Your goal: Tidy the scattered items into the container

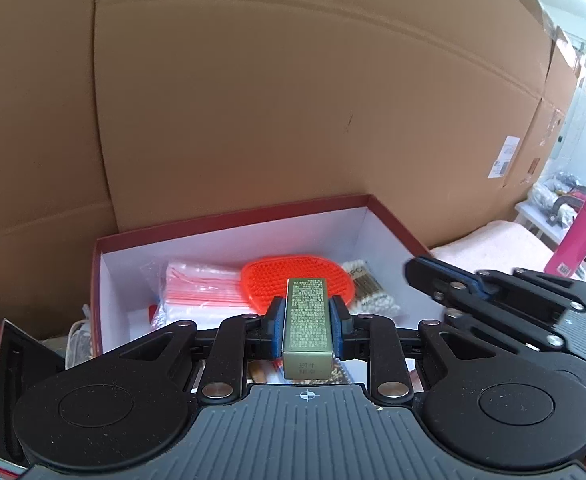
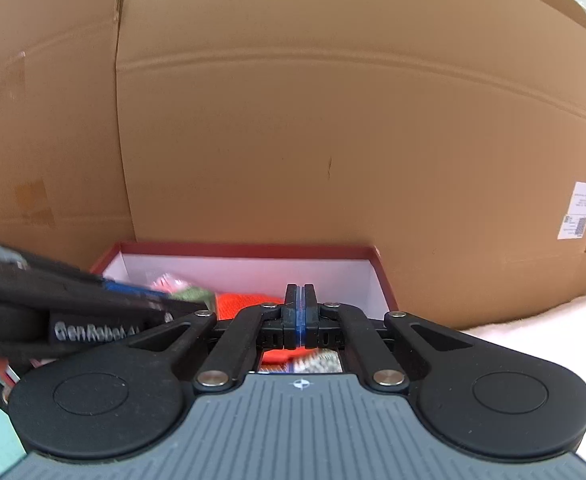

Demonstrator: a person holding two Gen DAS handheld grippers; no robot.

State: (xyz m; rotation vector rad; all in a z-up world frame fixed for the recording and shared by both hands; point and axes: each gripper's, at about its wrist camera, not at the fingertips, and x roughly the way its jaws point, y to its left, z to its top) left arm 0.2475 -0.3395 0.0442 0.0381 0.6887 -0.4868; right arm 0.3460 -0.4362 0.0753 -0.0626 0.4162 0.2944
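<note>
My left gripper [image 1: 307, 322] is shut on a small gold box [image 1: 307, 320] with fine print and holds it above the near side of the red box [image 1: 233, 216] with white inner walls. Inside lie a bag of pink-white sticks [image 1: 197, 284], an orange bristled pad [image 1: 269, 280] and a pack of cotton swabs [image 1: 367, 286]. My right gripper [image 2: 300, 312] is shut and empty, over the same red box [image 2: 245, 250]; it also shows at the right in the left wrist view [image 1: 445, 280]. The orange pad [image 2: 245, 304] lies under it. The left gripper [image 2: 157, 300] crosses the right wrist view.
A big cardboard carton [image 1: 293, 100] stands right behind the red box. A pink towel [image 1: 489, 244] lies to the right, with a pink bottle [image 1: 581, 236] beyond it. A red-edged black item [image 1: 1, 396] and clutter sit at the left.
</note>
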